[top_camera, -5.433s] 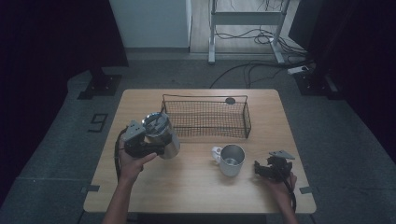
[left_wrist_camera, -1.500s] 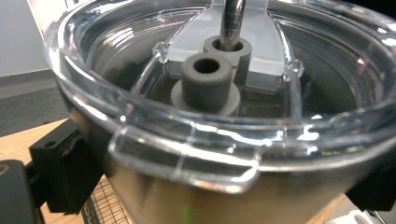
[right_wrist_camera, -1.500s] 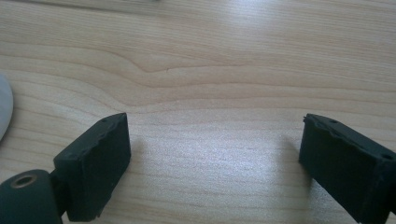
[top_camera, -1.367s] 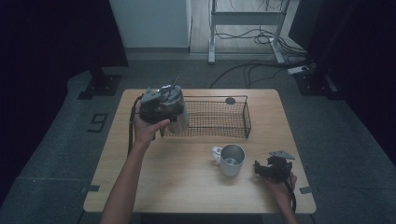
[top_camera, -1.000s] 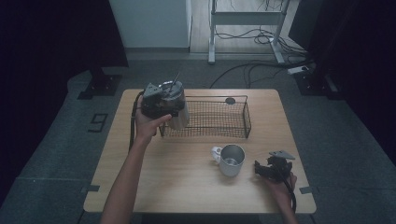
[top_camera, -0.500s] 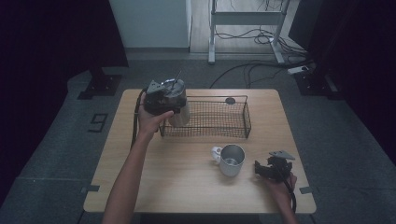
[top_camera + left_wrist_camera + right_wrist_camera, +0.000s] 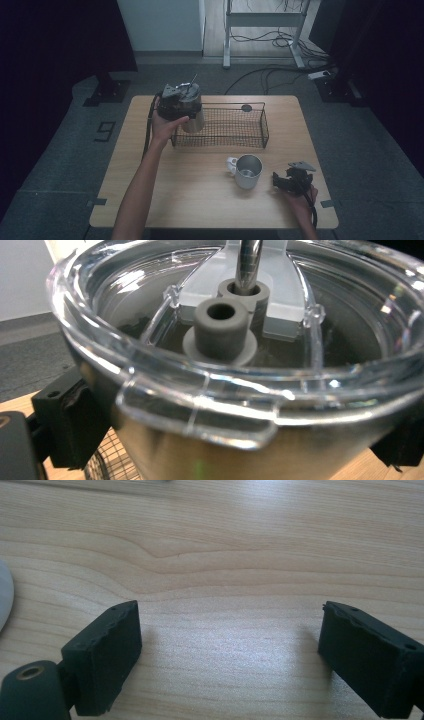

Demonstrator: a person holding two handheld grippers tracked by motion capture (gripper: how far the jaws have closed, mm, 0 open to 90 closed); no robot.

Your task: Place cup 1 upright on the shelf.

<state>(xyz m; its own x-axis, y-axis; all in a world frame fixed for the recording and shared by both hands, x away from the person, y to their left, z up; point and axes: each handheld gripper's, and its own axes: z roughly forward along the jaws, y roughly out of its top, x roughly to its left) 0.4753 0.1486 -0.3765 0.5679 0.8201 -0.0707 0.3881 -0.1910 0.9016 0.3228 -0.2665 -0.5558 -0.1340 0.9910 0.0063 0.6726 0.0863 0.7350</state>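
Now left arm stretched toward 11 o'clock, left gripper [image 7: 175,102] jaws pinching steel tumbler [image 7: 192,112], clear lid on, at the basket's [image 7: 220,127] left end. Right gripper [image 7: 290,181] rests at 4 o'clock, jaws spread, nothing between. Mug [image 7: 247,171] beside it, contents unclear.

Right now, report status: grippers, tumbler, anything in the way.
Left gripper shut on steel tumbler, held above wire basket's left end. Right gripper open, empty, resting on table. Metal mug stands apart; basket interior unobstructed.
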